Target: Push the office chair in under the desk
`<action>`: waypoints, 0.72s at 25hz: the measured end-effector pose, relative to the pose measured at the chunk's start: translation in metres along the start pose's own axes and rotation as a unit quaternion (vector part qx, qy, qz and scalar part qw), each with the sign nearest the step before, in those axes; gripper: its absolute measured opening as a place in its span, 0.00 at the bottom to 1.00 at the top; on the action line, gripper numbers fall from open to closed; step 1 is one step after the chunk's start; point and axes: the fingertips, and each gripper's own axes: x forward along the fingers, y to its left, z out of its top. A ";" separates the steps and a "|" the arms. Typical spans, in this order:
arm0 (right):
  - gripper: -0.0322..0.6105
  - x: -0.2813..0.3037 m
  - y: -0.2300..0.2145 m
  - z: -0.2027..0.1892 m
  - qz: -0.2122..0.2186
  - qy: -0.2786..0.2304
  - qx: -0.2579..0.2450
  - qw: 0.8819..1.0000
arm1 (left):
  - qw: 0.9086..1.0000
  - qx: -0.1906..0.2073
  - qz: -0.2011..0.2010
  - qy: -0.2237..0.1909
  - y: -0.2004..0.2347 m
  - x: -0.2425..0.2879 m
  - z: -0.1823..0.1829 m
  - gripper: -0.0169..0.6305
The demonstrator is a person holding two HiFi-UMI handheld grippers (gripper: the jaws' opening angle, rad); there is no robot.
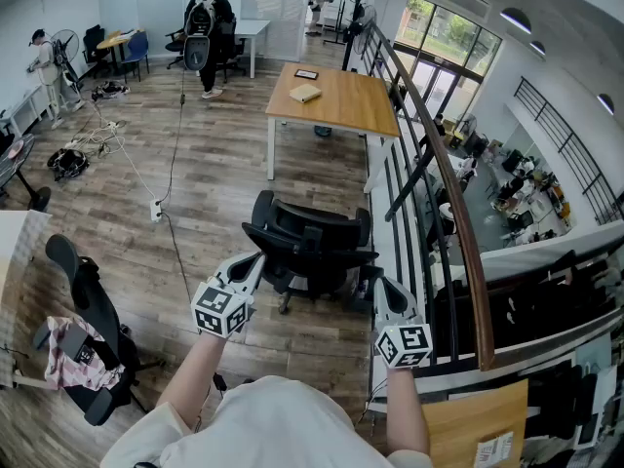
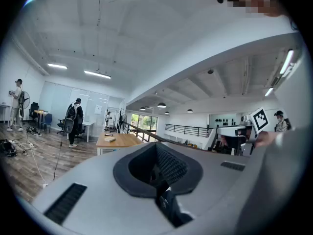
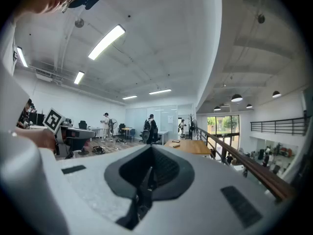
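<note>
While I stand on the wood floor short of the desk [image 1: 336, 100], a second chair [image 1: 83, 344] draped with pink cloth sits off to my far left. My left gripper [image 1: 259, 257] is clenched on nothing. Its tips are close by the left side of the black office chair [image 1: 312, 242], and I cannot tell whether they touch it. The office chair stands in front of the desk's near edge, well apart from it and not under the top. A notebook [image 1: 305, 93] lies on the desk toward its left edge, with a dark flat thing [image 1: 306, 73] beyond it near the far edge. My right gripper [image 1: 378, 283] is clenched empty too, just beside the chair's right side. A railing [image 1: 444, 178] runs along past the desk's right edge.
</note>
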 end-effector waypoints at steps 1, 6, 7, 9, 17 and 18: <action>0.05 0.000 0.000 0.000 0.000 -0.001 0.000 1.000 | 1.000 -0.001 0.000 0.000 0.000 0.000 0.000 0.02; 0.05 -0.001 0.002 0.001 0.001 -0.005 0.004 1.000 | 1.000 -0.002 0.000 0.000 0.000 -0.002 -0.002 0.02; 0.05 -0.001 0.003 0.000 0.001 -0.005 0.004 1.000 | 1.000 -0.002 0.000 0.000 0.001 -0.003 -0.003 0.02; 0.05 -0.001 0.005 0.000 -0.001 -0.004 0.005 1.000 | 1.000 -0.003 0.000 0.004 0.001 -0.005 -0.004 0.02; 0.05 -0.001 0.005 -0.010 -0.014 0.004 0.015 1.000 | 1.000 -0.009 0.000 0.012 0.005 -0.008 -0.013 0.02; 0.05 -0.002 0.005 -0.012 -0.015 0.006 0.013 1.000 | 1.000 -0.010 0.001 0.014 0.005 -0.009 -0.014 0.02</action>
